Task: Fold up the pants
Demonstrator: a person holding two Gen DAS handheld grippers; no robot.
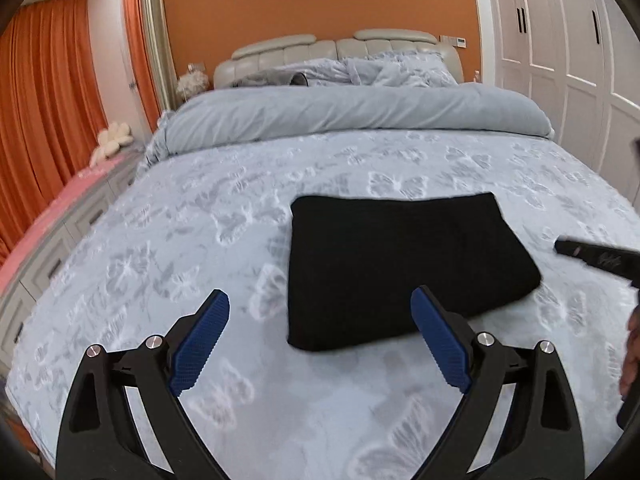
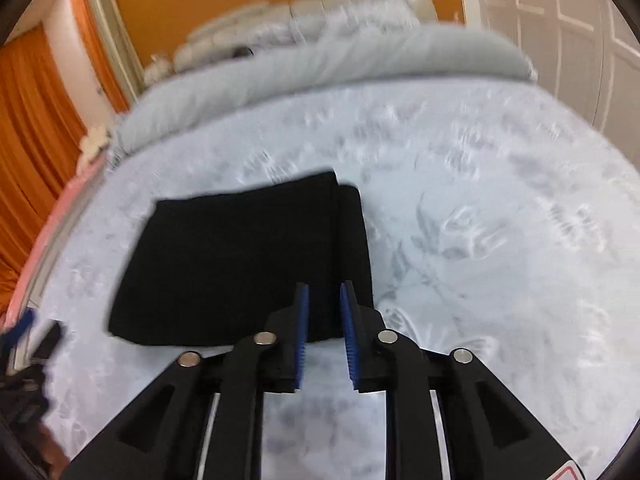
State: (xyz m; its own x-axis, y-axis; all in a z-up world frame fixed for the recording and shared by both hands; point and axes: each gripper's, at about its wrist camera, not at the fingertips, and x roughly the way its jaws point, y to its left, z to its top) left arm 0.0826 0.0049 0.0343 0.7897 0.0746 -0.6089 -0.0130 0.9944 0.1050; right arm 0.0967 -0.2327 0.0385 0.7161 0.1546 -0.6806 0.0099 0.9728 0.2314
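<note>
Pants (image 1: 404, 268), black and already folded into a thick rectangular bundle, lie flat on the pale blue butterfly-print bed (image 1: 200, 216), near its foot and well short of the rolled duvet (image 1: 352, 114) at the far side. The left gripper (image 1: 320, 336) hovers above the sheet just short of the bundle's near edge, its two blue pads (image 1: 200, 344) spread wide and holding nothing. The right gripper (image 2: 325, 336) sits low over the bundle's near right corner, its jaws drawn in to a narrow gap with no cloth visibly caught between them; the right wrist view is blurred.

Judging from the layout, the fold looks close to finished, and the main risk is undoing it: a pad brushing or snagging the top layer on the way out could drag it askew or flip the stepped right edge open. A nearly closed jaw passing low could also pinch loose fabric and lift the stack. The soft bedding gives little to brace the bundle against.

Count: one pair of pants, one bed, one duvet, two grippers, two pads on each.
</note>
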